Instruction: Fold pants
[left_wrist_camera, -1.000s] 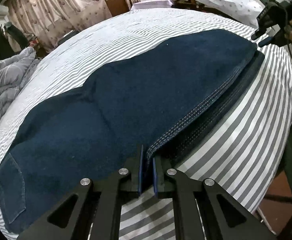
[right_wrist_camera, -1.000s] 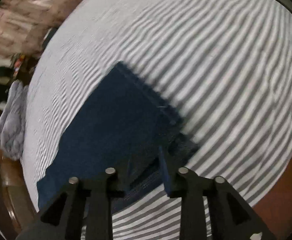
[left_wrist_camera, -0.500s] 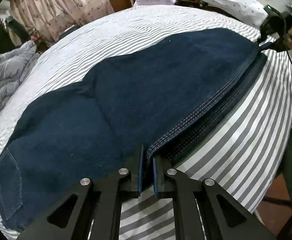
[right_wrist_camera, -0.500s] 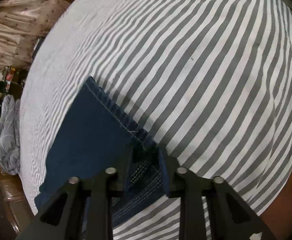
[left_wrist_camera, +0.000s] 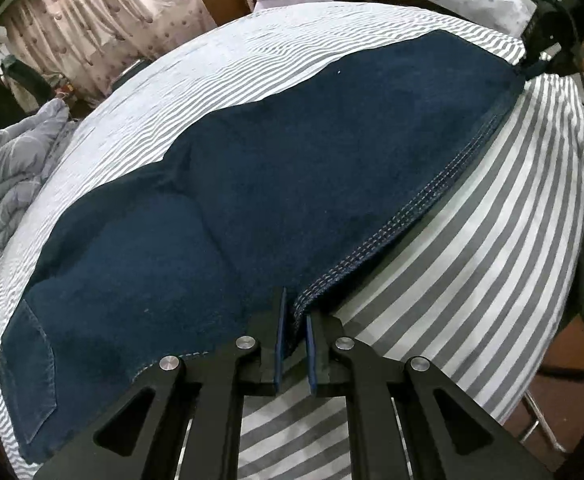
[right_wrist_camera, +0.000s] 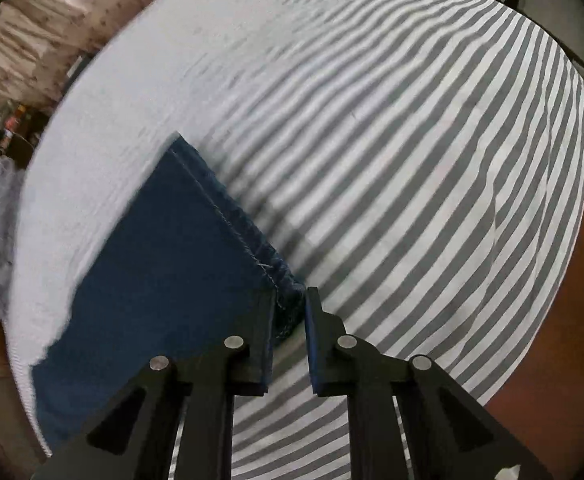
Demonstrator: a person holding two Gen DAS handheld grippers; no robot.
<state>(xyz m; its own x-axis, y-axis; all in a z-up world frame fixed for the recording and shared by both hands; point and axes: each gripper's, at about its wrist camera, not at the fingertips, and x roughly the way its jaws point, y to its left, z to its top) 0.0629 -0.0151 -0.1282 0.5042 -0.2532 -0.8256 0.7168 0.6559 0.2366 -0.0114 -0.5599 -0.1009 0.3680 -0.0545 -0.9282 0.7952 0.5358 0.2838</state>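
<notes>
Between left tool (left_wrist_camera: 292, 334) fingers, pants (left_wrist_camera: 251, 184) seam

Right gripper (right_wrist_camera: 287, 320) pinching the pants (right_wrist_camera: 163, 264) hem corner, lower middle of frame; striped sheet (right_wrist_camera: 412, 160) fills the rest.

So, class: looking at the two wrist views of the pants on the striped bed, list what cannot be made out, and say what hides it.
- Left wrist view: the pants waist end is cut off at the lower left by the frame edge and the left claw.
- Left wrist view: the right claw is small at the edge; its grip is unclear.
- Right wrist view: motion blur smears the striped sheet.
- Right wrist view: the hem corner is partly hidden between the claw's fingers.
</notes>
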